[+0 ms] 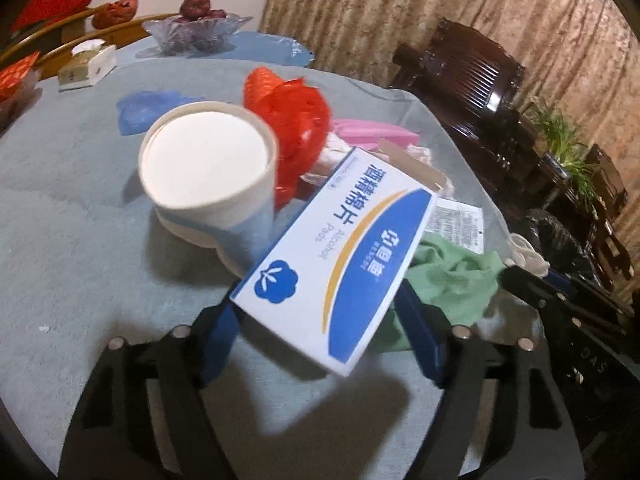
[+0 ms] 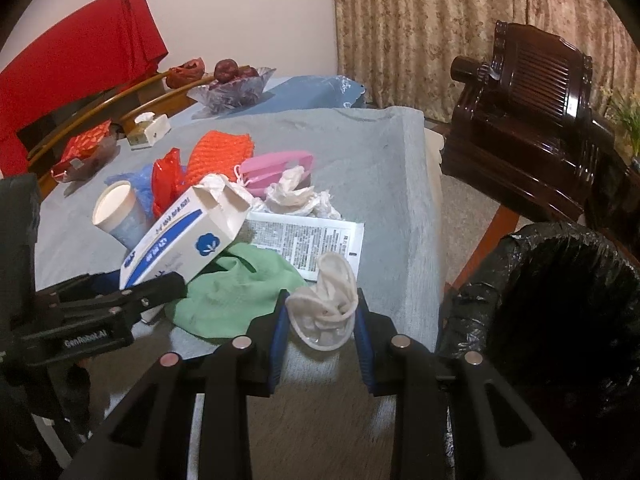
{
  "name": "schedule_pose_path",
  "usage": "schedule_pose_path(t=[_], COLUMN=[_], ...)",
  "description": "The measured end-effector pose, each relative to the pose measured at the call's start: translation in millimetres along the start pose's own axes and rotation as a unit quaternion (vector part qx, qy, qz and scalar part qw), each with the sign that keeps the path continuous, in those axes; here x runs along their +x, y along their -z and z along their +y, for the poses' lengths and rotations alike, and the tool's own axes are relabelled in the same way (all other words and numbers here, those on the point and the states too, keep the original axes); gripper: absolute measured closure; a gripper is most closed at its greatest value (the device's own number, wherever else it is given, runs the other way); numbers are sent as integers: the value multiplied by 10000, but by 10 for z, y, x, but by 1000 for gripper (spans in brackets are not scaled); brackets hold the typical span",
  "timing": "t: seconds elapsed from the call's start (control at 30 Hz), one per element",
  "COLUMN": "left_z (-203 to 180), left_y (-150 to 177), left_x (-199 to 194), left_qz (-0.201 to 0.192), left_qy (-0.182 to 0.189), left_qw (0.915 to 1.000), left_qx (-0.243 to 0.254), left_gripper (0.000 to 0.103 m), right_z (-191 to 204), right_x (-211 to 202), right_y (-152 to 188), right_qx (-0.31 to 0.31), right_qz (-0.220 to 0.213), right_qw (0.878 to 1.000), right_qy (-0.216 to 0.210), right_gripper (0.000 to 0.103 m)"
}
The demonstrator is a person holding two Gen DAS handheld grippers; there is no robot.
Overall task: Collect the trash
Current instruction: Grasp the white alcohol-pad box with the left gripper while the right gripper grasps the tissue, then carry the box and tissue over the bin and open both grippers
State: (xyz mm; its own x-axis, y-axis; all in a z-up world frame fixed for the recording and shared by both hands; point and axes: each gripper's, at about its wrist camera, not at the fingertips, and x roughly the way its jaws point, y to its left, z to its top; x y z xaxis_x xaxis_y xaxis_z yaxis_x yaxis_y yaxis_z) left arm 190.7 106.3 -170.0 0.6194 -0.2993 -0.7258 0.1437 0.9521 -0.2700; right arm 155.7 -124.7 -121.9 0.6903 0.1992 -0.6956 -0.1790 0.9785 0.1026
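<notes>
A blue-and-white alcohol pads box (image 1: pixel 340 256) lies tilted between the fingers of my left gripper (image 1: pixel 320 300), whose blue pads press its near end. The box leans over a white paper cup (image 1: pixel 208 160) and a green cloth (image 1: pixel 452 276). My right gripper (image 2: pixel 322 300) is shut on a crumpled white piece of trash (image 2: pixel 326 304) near the table's front edge. Behind lie a red plastic bag (image 2: pixel 166 180), an orange net (image 2: pixel 222 152), a pink item (image 2: pixel 276 168), white tissues (image 2: pixel 296 196) and a printed sachet (image 2: pixel 312 240). The left gripper (image 2: pixel 160 288) shows at the box (image 2: pixel 180 240).
A bin lined with a black bag (image 2: pixel 560 300) stands off the grey-covered table's (image 2: pixel 360 152) right edge. A dark wooden chair (image 2: pixel 528 100) is beyond it. A glass fruit bowl (image 1: pixel 196 28) and a tissue box (image 1: pixel 86 64) sit at the table's far side.
</notes>
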Motion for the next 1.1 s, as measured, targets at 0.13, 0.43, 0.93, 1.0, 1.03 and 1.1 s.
schedule_pose_path(t=[0.13,0.43,0.93,1.0,1.03,1.1], left_z=[-71,-317,-461,-495,-495,-532], left_y=[46,227,42,-23,-29,-38], left_x=[-45,-252,-271,-330,-363,-435], left_qz=[-67,57,6,-39,-60,-110], left_qy=[52,-121,-253,-326,-347,-379], left_qw=[10000,9998,9995,9994,9993,9991], left_qx=[-16,-157,-173,-145,-158,-177], left_gripper=[39,41,46,46,47,47], right_z=[-18,-24,-72,-73,-75,-81], right_x=[-91,-279,-321,-388,-416,-501], right_y=[-58,-156,-119,-148,-161,-196], right_qx=[16,-62,-19,-5,3,2], right_qz=[-133,-338,-285,-366,-397,-495], right_qw=[9999,9994,9996,9993,9992,9987], right_qy=[-22,33,-48,-85,-100,-132], right_gripper=[73,73,73,74,74,74])
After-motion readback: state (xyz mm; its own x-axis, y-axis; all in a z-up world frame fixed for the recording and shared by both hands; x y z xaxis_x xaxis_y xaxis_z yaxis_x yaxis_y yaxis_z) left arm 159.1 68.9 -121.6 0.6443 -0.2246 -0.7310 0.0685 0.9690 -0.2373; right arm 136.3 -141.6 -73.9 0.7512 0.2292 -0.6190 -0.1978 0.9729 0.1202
